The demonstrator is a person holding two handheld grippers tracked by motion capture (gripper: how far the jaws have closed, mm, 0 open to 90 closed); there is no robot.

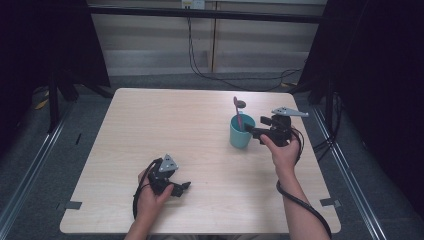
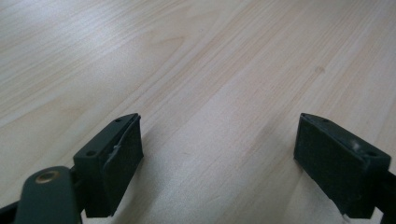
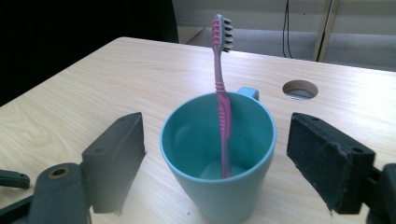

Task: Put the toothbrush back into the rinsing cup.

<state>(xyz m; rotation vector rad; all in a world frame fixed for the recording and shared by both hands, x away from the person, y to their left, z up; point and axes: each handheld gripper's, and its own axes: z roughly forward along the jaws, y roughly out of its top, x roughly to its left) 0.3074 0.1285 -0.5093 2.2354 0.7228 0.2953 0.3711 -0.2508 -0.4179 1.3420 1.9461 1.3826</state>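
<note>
Toothbrush (image 3: 223,116): upright in teal mug (image 3: 219,186), right-far part of table (image 1: 150,130), long axis near vertical, bristles on top.
Right gripper (image 3: 215,154): spread wide, mug between the pads, untouched; nearer hand.
Left gripper (image 2: 219,154): spread, empty, near-left, well apart from mug.

A pale wood-grain bench (image 1: 200,150) is carrying a teal mug (image 1: 241,131), which is standing upright on its right half, near the far edge; a round hole (image 3: 300,89) is showing just beyond it.
</note>
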